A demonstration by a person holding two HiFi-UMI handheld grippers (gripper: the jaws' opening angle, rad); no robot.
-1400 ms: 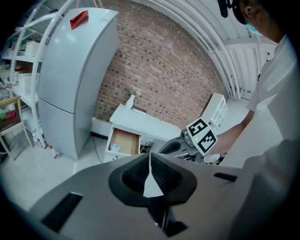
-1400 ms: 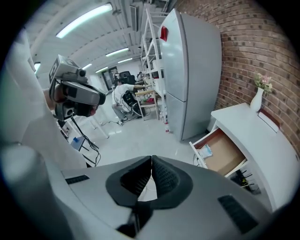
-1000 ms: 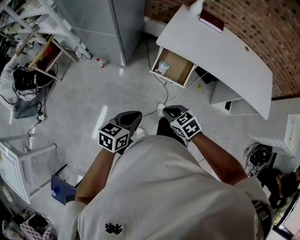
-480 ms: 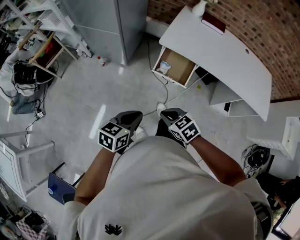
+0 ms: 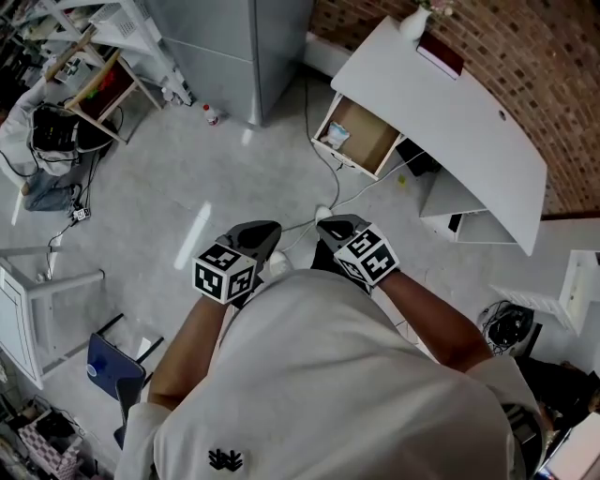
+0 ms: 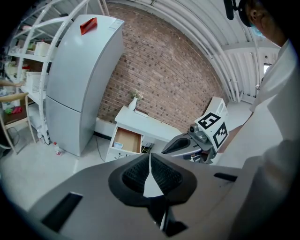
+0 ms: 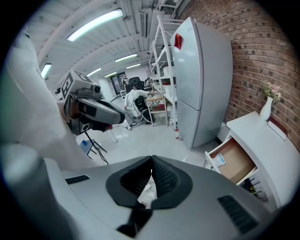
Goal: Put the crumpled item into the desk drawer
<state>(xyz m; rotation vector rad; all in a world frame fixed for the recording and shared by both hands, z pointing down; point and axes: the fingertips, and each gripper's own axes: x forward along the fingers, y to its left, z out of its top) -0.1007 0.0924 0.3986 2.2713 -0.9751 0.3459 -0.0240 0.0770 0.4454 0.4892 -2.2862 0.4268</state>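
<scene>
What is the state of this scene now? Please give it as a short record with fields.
left gripper: jaws shut, nothing between them, held close to the person's body
right gripper: jaws shut, empty, beside the left one
drawer: open, under the white desk
crumpled item: lying inside the drawer
desk top: vase and dark red flat object
nearby: grey fridge beside the desk

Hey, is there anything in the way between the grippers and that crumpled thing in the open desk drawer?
Nothing visible stands in the way. The crumpled item lies uncovered in the open drawer. Between it and the left gripper and right gripper there is only floor, with cables lying flat on it.
</scene>
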